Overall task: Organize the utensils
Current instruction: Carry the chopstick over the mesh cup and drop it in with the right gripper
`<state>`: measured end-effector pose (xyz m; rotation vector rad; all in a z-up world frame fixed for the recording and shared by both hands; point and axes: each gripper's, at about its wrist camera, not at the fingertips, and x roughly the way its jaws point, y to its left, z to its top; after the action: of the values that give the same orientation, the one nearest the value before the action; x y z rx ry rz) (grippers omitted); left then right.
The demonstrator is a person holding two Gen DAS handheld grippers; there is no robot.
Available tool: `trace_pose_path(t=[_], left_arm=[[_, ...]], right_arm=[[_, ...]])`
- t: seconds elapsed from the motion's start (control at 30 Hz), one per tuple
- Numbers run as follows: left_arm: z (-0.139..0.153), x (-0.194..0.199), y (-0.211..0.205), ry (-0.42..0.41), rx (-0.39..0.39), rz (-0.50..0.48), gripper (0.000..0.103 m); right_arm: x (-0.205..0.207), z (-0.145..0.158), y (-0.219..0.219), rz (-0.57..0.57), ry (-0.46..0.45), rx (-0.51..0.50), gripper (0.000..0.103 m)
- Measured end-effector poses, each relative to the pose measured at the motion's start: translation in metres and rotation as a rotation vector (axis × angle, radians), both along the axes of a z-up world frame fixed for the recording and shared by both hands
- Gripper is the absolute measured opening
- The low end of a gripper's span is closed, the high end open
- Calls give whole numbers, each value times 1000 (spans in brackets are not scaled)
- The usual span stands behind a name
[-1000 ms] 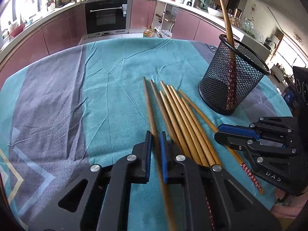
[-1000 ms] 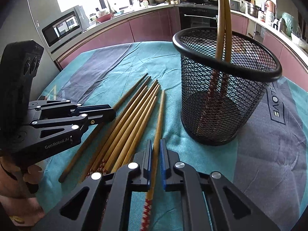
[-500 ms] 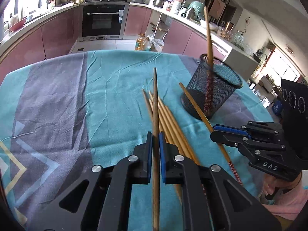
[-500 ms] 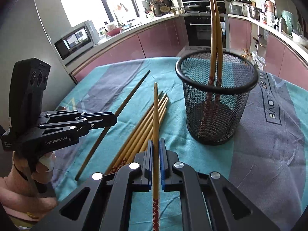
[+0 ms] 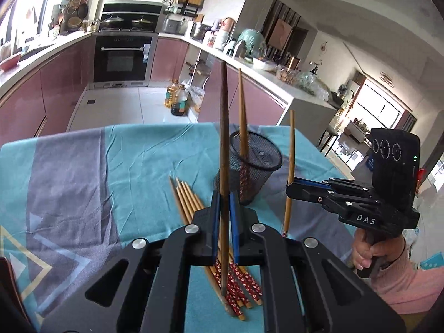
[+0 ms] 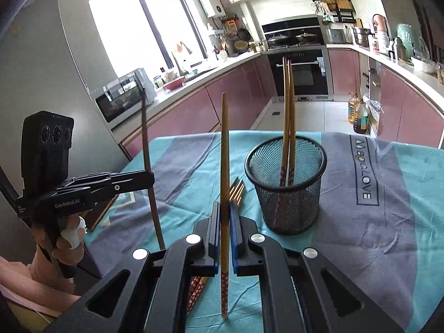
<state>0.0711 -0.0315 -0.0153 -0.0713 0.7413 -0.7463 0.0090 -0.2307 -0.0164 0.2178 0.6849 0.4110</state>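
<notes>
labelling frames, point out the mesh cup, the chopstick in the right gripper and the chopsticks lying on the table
mesh cup [image 6: 291, 205], right wrist view, front wall
chopstick in the right gripper [image 6: 225, 149], right wrist view, mid shaft
chopsticks lying on the table [image 5: 186, 197], left wrist view, bare ends

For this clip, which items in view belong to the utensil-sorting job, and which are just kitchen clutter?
Job items:
- dark wooden chopstick in left gripper
- light bamboo chopstick in right gripper
- black wire-mesh cup holding two chopsticks
- loose bamboo chopsticks on the cloth

Bystanders:
- cooking-oil bottles
- microwave
- built-in oven
</notes>
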Motion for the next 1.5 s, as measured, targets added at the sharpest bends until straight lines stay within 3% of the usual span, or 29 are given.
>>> trace_pose_path(t=[0.37,0.87,1.07,1.5], left_arm=[[52,10,-12,-91,-63,-7,8],[107,47,-69,-214,-90,-12,8],[99,65,-90,-201,-82,-13,8],[36,86,-115,-65,87,-91,8]], right_arm=[[2,44,-23,-24,-110,17,6],[28,101,-47,-83,-245,-55,6],[46,93,-46,-95,-215,-106,6],[80,48,-39,-38,-15,-166,6]])
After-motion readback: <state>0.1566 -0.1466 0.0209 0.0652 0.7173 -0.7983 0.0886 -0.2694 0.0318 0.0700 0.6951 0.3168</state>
